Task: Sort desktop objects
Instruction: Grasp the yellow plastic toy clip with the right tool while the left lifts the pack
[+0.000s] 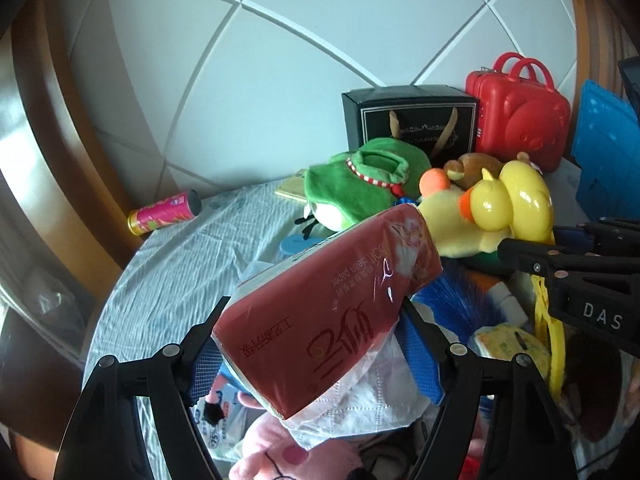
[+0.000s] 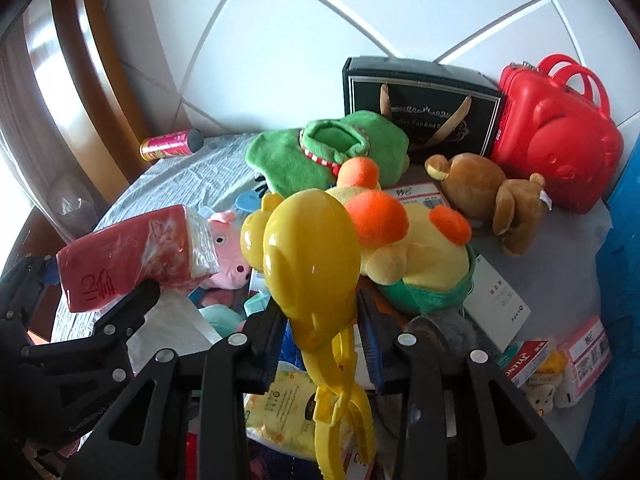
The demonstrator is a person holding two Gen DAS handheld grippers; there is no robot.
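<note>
1. Left tongs [image 1: 316, 352] pinch a red tissue pack [image 1: 332, 312], held above the surface [image 1: 180, 248] at the frame's centre.
2. Right tongs [image 2: 320, 312] pinch a yellow duck-shaped clamp toy [image 2: 308, 264], lifted mid-frame over the plush duck [image 2: 404, 248].
3. Judged step: carrying both items away from the clutter; each next needs a sorting spot, which neither view shows.

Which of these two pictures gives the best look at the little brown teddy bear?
The right wrist view: the brown teddy bear lies in full sight beside the red case. In the left wrist view only its head peeks out behind the yellow duck toy.
</note>
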